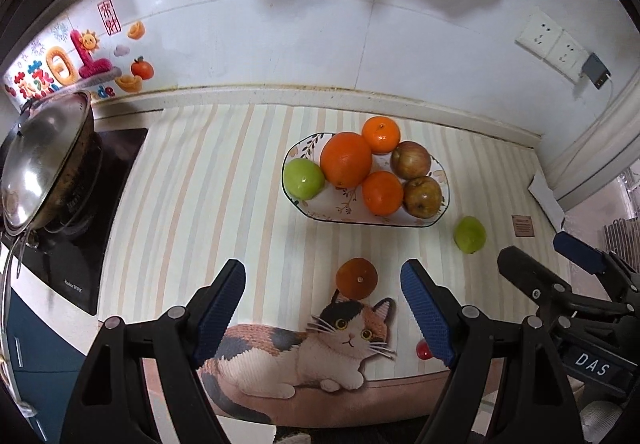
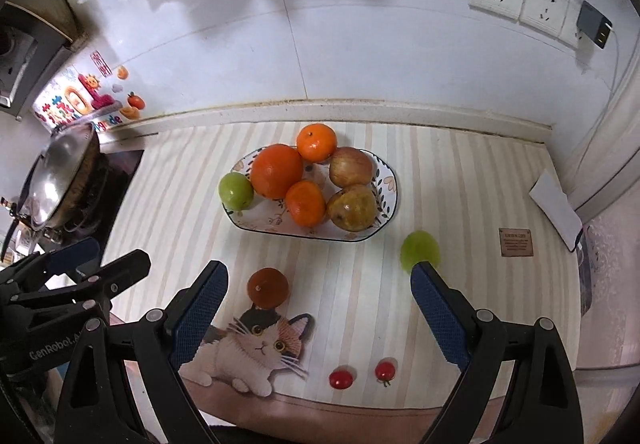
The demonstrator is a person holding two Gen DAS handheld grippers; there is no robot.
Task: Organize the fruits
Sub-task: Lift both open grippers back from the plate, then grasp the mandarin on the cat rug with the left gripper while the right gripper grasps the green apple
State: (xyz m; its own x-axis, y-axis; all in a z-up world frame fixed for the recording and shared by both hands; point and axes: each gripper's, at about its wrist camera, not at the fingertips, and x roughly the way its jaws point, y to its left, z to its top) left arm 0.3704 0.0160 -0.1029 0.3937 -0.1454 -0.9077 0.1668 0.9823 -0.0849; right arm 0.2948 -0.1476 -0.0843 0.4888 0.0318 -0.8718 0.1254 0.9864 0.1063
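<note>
A patterned oval plate (image 1: 316, 217) (image 2: 386, 204) on the striped mat holds a big orange (image 1: 346, 159) (image 2: 277, 170), two tangerines, two brownish apples and a green apple (image 1: 303, 179) (image 2: 236, 191). A dark tangerine (image 1: 356, 278) (image 2: 267, 287) lies loose in front of the plate. A loose green fruit (image 1: 470, 234) (image 2: 419, 251) lies right of the plate. Two cherry tomatoes (image 2: 341, 379) (image 2: 385, 371) sit near the mat's front edge. My left gripper (image 1: 324, 286) is open, just short of the dark tangerine. My right gripper (image 2: 320, 286) is open and empty.
A lidded wok (image 1: 44, 160) (image 2: 60, 180) sits on a black stove at the left. The tiled wall with sockets (image 2: 520, 0) stands behind the counter. A white paper (image 2: 556, 208) and a small brown label (image 2: 516, 242) lie at the right.
</note>
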